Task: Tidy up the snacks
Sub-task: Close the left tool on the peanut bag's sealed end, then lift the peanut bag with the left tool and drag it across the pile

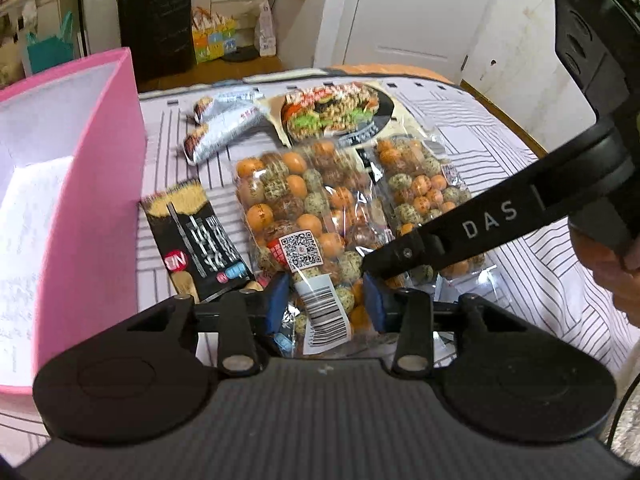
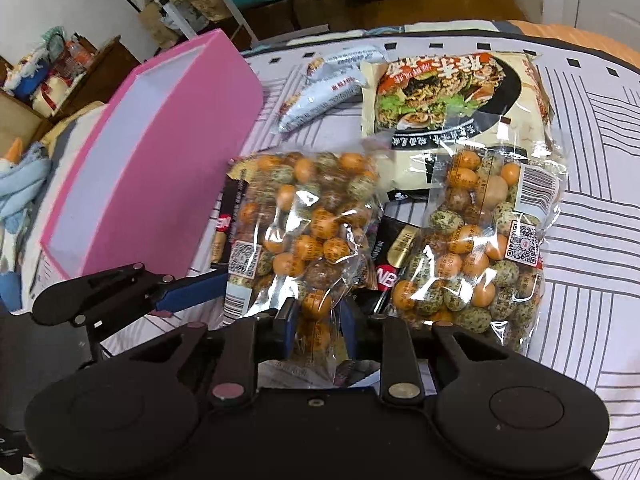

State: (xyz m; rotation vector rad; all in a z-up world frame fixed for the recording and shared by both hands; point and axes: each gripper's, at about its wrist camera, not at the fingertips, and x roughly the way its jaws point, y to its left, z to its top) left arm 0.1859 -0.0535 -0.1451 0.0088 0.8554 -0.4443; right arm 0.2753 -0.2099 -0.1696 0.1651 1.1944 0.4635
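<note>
Behind the cloth-covered worktop [image 1: 520, 264] stand a white door [image 1: 420, 12] and a black suitcase [image 1: 156, 24] on the floor. On the striped cloth the snacks lie spread out, with an open pink box [image 1: 100, 160] at nine o'clock from them, its inside white.

The near bag of nuts [image 1: 296, 208], clear wrapper full of orange and speckled balls, sits in the middle. The left tongs [image 1: 325, 302] are closed on its near end: the blue pads [image 1: 276, 308] look pressed against the wrapper on either side of the barcode label. The right tongs [image 2: 318, 320] are clamped tight on the same bag's near edge, an orange ball showing between the narrow jaws. From the left wrist view they reach in from three o'clock, a hand [image 1: 612, 264] behind them.

A second bag of nuts [image 1: 420, 188] lies just beside the first, at its three o'clock. At twelve o'clock lies a noodle packet [image 1: 332, 112], partly under the far ends of both bags. Two white packets [image 1: 224, 132] lie at eleven o'clock, near the box corner. A black packet [image 1: 200, 240] lies at nine o'clock between the held bag and the box wall. Another black packet [image 2: 396, 248] peeks out between the two bags.
</note>
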